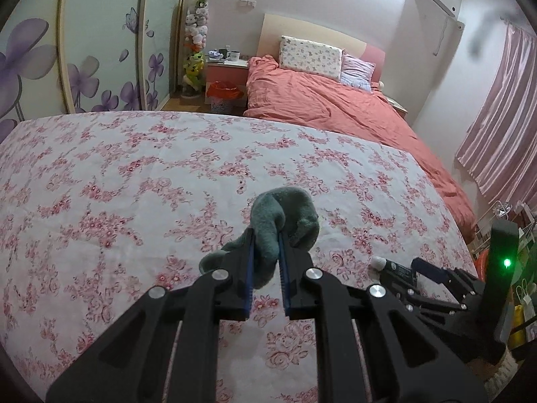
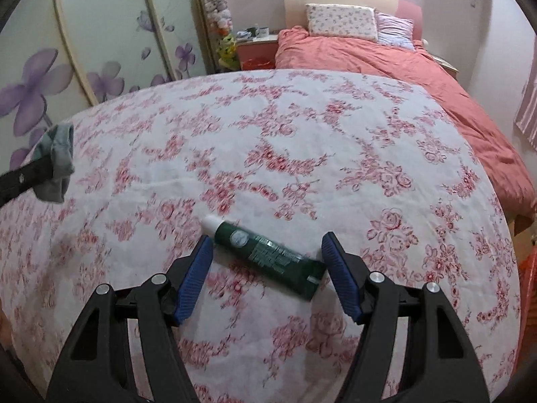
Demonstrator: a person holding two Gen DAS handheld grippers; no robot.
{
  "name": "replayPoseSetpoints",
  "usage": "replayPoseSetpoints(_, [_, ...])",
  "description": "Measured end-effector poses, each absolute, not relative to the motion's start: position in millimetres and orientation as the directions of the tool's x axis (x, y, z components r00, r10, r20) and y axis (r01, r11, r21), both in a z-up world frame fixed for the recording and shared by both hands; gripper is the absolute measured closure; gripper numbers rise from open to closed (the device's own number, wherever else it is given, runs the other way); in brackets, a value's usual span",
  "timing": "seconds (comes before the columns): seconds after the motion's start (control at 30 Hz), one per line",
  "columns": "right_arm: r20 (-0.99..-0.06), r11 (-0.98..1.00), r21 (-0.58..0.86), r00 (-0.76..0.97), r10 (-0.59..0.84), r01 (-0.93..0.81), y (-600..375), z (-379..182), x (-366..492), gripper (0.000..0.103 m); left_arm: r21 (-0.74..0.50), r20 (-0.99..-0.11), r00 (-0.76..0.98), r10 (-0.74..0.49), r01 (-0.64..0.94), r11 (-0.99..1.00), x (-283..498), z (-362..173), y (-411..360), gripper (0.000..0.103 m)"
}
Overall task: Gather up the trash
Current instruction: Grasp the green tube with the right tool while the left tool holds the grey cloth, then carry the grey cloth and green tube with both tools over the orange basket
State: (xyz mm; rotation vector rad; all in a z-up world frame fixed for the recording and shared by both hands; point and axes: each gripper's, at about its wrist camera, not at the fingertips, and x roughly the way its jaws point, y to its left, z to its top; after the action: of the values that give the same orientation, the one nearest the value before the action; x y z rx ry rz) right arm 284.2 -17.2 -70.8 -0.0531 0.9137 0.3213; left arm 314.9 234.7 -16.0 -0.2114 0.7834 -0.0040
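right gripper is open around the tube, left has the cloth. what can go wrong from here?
1. The green tube lies diagonally between the open right gripper fingers; closing may catch only its flat end and twist it out.
2. The tube rests on the soft floral bedsheet, so pressing down could sink it below the pads.
3. The left gripper pinches just a fold of the grey-green cloth; most hangs free and may slip out.

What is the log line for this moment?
left hand-held gripper: shut on grey-green sock | right hand-held gripper: open around green tube | floral sheet
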Motion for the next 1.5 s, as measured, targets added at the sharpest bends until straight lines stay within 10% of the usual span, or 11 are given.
replayPoseSetpoints(0.37, [-0.779,0.950,0.102,0.570,0.261,-0.295,-7.7,-67.2,269.4,0.049,-0.209,-0.698,0.711,-0.091,-0.080,0.975,303.1,-15.4,238.2,0.089])
replayPoseSetpoints(0.73, [-0.769,0.953,0.024,0.603,0.211,-0.302,4.5,-72.2,276.2,0.083,-0.215,-0.698,0.709,-0.099,-0.076,0.974,300.6,-15.4,236.6,0.089])
replayPoseSetpoints(1.5, [-0.458,0.981,0.180,0.876,0.154,-0.079,-131.2,28.4,173.1,0.084,-0.229,-0.627,0.750,-0.211,0.081,0.970,263.3,28.9,153.7,0.089])
